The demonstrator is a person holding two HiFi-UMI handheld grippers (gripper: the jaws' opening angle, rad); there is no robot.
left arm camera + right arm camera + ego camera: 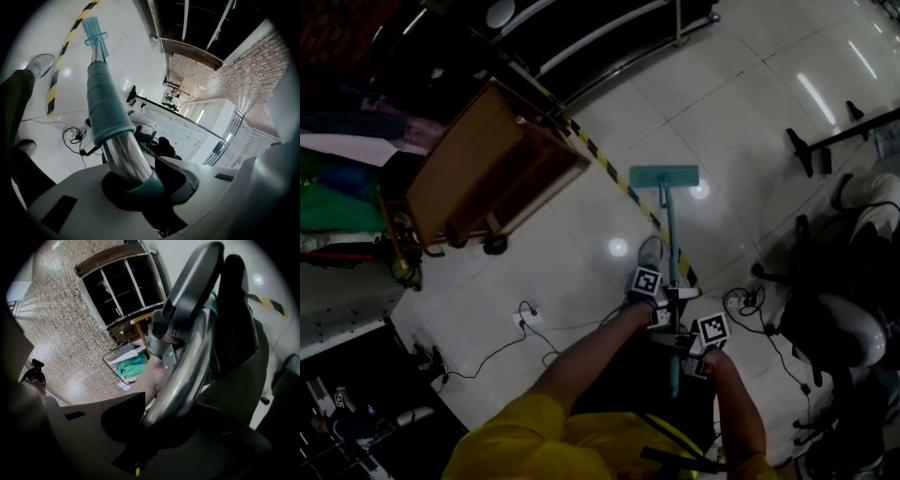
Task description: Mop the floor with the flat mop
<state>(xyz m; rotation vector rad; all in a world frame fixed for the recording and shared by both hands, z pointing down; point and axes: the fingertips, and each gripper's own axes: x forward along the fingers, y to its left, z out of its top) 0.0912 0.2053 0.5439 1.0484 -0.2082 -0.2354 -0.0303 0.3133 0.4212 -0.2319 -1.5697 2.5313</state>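
Now, head view: one mop [664, 175], its pad flat on the floor [750, 122] just beside the striped tape [609, 169]; mid-stroke, I judge.
Left gripper view: left tool [140, 185] clamped round the handle [110, 112].
Right gripper view: right tool [154, 423] clamped on it too, farther from the tape.
Count: one mop, two tools.
Next: push the pad along the tape, both grips firm.

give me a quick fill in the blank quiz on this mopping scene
1. The left gripper and the right gripper are both shut on the ____ of the flat mop.
2. The striped tape that runs past the mop head is yellow and ____.
3. In the head view, the wooden cabinet stands to the ____ of the mop head.

Missing words: handle; black; left
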